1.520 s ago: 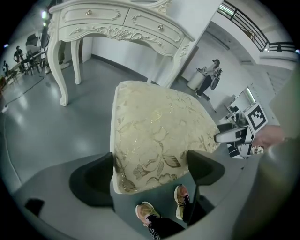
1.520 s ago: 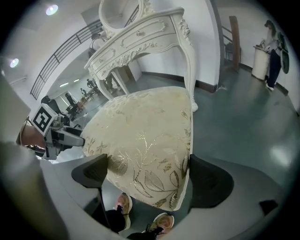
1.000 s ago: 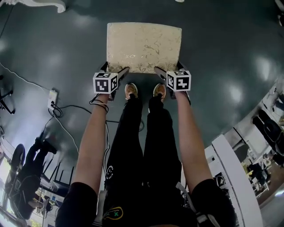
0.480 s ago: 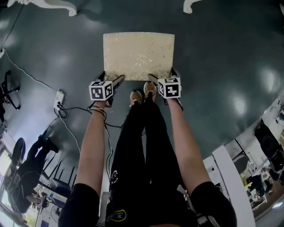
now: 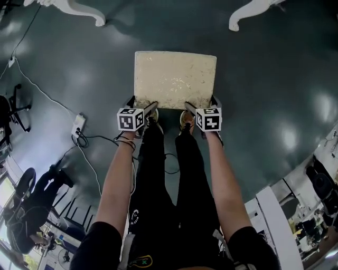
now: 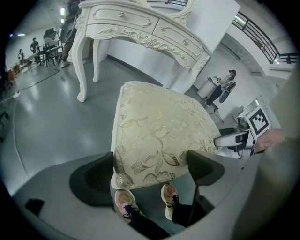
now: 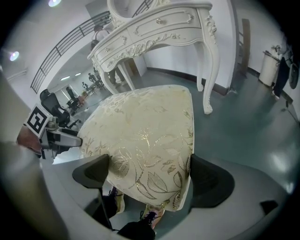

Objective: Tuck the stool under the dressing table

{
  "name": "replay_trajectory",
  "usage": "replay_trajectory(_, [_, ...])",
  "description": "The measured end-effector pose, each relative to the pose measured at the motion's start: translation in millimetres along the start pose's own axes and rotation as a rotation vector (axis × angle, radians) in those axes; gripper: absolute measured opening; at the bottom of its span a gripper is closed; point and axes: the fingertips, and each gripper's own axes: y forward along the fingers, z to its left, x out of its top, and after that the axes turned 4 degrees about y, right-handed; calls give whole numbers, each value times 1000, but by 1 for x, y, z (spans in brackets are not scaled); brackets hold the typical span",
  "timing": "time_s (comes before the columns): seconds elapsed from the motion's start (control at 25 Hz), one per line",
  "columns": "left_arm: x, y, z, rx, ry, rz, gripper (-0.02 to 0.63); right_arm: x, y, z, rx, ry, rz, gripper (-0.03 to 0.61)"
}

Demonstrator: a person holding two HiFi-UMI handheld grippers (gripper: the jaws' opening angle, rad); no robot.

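Observation:
The stool [image 5: 174, 79] has a cream seat with a gold leaf pattern and sits in front of me over the dark floor. My left gripper [image 5: 142, 108] is shut on its near left corner, and my right gripper [image 5: 198, 108] is shut on its near right corner. In the left gripper view the seat [image 6: 154, 136] fills the gap between the jaws of the gripper [image 6: 150, 171]. The right gripper view shows the same: seat [image 7: 145, 136], gripper [image 7: 147, 176]. The white carved dressing table [image 6: 145, 33] [image 7: 154, 33] stands just beyond the stool. Only its curved feet [image 5: 248, 13] show in the head view.
A cable and power strip [image 5: 79, 124] lie on the floor at the left, near an office chair [image 5: 10, 111]. My shoes [image 6: 124, 201] are under the stool's near edge. A person [image 6: 225, 84] stands by the far wall. A white bin [image 7: 271, 65] is at the right.
The stool has moved forward toward the dressing table with both grippers still clamped on it. The table's feet have come further into the head view, and my feet stepped forward.

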Motion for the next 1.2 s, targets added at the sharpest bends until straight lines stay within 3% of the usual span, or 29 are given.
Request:
replay_trajectory(0.36, [13, -27, 76, 25, -46, 5, 488, 33, 38, 66, 17, -12, -18, 550])
replay_trajectory(0.8, [14, -32, 101, 27, -50, 4, 489, 41, 54, 84, -1, -11, 10, 558])
replay_trajectory(1.2, [18, -30, 104, 56, -62, 30, 489, 45, 55, 85, -6, 1, -28, 558])
